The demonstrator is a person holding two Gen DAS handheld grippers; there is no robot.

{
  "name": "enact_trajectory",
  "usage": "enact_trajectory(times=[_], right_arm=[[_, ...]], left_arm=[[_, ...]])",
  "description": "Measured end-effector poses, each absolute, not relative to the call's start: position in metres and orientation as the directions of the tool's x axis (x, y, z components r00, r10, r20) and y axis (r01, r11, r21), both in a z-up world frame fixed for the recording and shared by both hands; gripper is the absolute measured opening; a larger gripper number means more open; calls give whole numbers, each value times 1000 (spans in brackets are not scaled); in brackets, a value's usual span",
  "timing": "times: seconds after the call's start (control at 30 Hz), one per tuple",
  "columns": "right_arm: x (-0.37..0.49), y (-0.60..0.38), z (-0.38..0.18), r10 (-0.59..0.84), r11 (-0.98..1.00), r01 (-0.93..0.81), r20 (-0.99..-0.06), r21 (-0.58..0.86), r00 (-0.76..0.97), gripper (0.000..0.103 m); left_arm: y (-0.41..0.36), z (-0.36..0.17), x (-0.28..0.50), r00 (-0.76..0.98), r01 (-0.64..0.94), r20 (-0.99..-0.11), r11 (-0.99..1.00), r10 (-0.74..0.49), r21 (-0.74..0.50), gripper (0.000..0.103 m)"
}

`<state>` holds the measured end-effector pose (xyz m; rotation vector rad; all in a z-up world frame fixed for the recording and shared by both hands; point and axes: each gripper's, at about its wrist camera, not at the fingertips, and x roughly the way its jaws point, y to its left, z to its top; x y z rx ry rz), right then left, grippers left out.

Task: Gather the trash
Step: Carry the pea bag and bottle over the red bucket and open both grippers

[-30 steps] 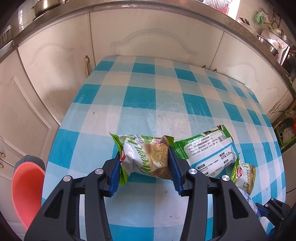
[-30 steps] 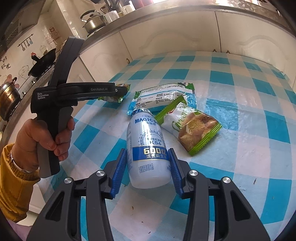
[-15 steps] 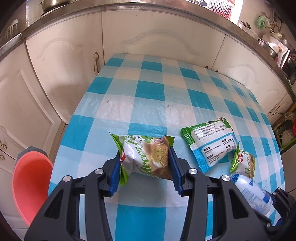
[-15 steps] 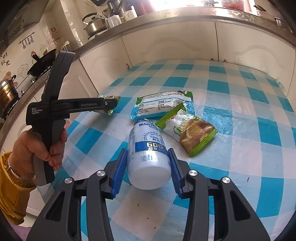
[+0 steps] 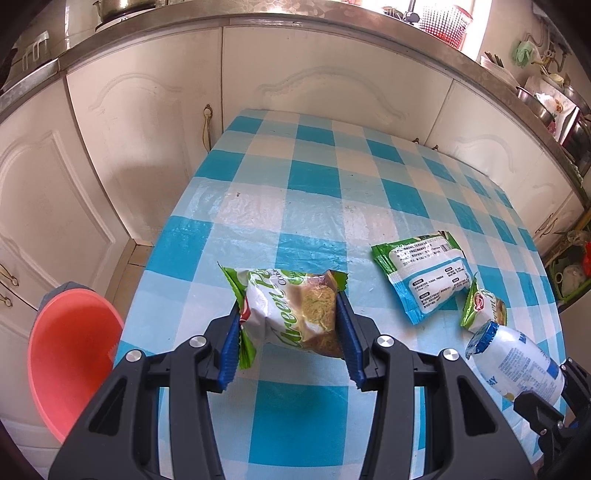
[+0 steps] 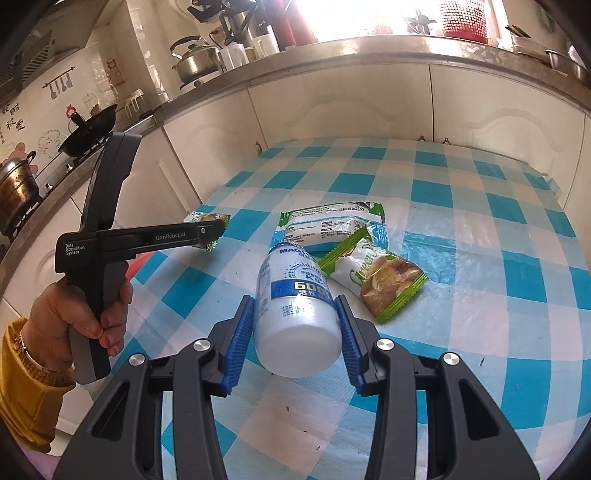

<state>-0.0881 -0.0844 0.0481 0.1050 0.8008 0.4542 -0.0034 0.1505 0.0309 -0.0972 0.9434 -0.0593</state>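
My left gripper [image 5: 288, 328] is shut on a green-and-white cookie wrapper [image 5: 295, 310] and holds it above the checked table [image 5: 332, 206]; it also shows in the right wrist view [image 6: 207, 230]. My right gripper [image 6: 297, 328] is shut on a white-and-blue plastic bottle [image 6: 295, 302], lifted off the table; the bottle shows in the left wrist view [image 5: 517, 362]. A white-and-green packet [image 5: 424, 273] and a small green cookie wrapper [image 5: 484, 306] lie on the table. A pink bin [image 5: 70, 354] stands on the floor left of the table.
White cabinets [image 5: 295, 74] run behind the table under a steel counter with pots and a red basket [image 5: 447, 26]. A green crate [image 5: 569, 269] sits on the floor at the right. The person's hand [image 6: 81, 317] holds the left gripper's handle.
Both grippers have risen and pulled back with their loads. The bottle has come up off the table. The pink bin shows more fully at the left.
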Motion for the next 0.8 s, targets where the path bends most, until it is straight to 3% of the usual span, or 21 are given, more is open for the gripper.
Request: enact_trajectory(times=[0.8], right_arm=[[-89,-53,59,445,887,-400,-667,233,598,46]], left_arm=[[188,40,-30,615,-42,-785,990,-78,-132,48]])
